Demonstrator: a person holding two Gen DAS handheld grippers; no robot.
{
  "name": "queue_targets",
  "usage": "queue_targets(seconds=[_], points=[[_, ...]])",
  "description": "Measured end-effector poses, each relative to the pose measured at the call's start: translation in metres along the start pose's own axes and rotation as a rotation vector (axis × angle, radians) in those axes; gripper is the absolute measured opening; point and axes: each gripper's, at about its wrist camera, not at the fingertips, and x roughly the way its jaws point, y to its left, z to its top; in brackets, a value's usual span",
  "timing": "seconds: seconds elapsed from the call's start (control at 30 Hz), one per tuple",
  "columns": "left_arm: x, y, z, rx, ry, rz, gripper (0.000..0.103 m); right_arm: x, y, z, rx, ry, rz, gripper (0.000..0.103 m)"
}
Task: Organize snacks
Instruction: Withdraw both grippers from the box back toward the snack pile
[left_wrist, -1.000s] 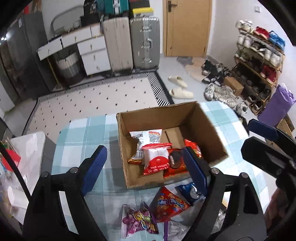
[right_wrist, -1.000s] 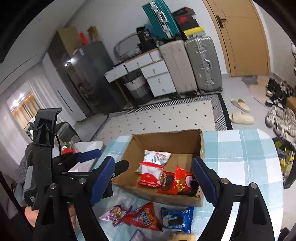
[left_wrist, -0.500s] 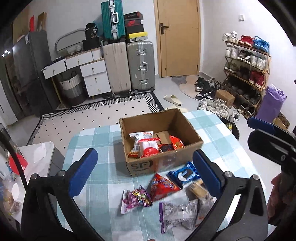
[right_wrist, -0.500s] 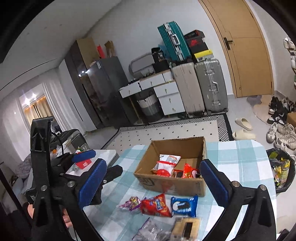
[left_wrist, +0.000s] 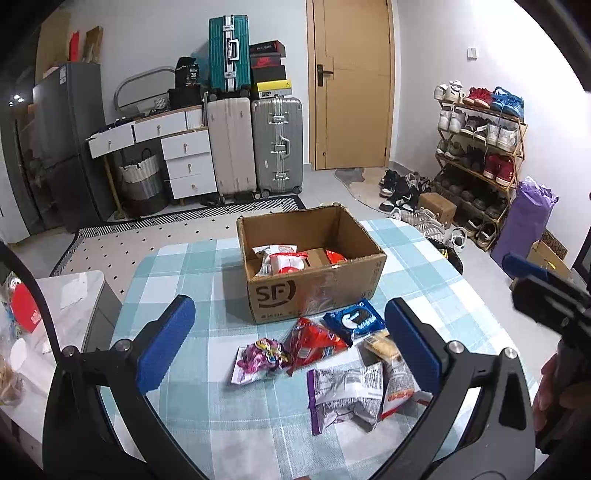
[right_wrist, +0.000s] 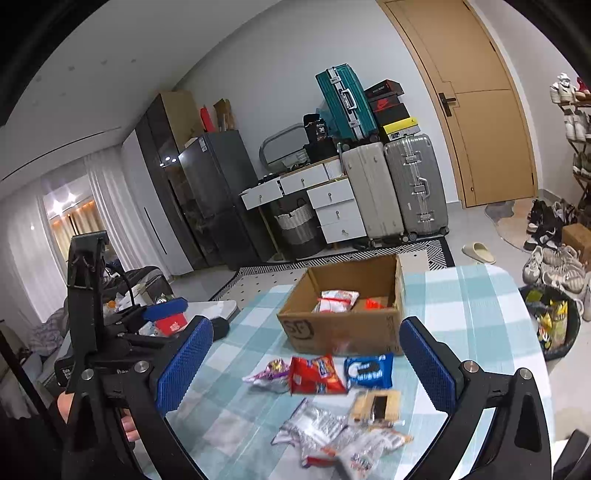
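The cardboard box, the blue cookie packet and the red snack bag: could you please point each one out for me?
cardboard box (left_wrist: 314, 295), left wrist view, on its printed front wall.
blue cookie packet (left_wrist: 352, 320), left wrist view, on the middle of the wrapper.
red snack bag (right_wrist: 317, 374), right wrist view, on the middle of the bag.

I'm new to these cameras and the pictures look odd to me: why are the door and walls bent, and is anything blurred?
Both views are fisheye, so straight edges bow: in the right wrist view the door leans and curves, with dark corners around the round image. In that view the nearest snack packets are smeared, while the cardboard box is fairly sharp. The left wrist view is crisper; its clear tape on the box glints.
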Motion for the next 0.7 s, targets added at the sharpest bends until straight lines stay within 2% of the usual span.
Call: queue_targets(seconds=[0.23, 0.33, 0.47, 0.7], points=[[0.016, 0.005, -0.043, -0.055, 0.049, -0.030, 0.103, 0.003, -0.012, -0.051, 0.034, 0.055, -0.070, 0.103], [0.026, 0.003, -0.056, -0.040, 0.051, -0.003, 0.103, 0.004, -0.022, -0.069, 0.072, 0.061, -0.092, 0.103], [0.033, 0.003, -0.073, -0.055, 0.051, -0.005, 0.103, 0.007, -0.035, -0.096, 0.100, 0.086, -0.129, 0.103], [0.056, 0.004, -0.110, -0.111, 0.104, -0.015, 0.103, 0.021, -0.053, -0.125, 0.196, 0.170, -0.134, 0.103]])
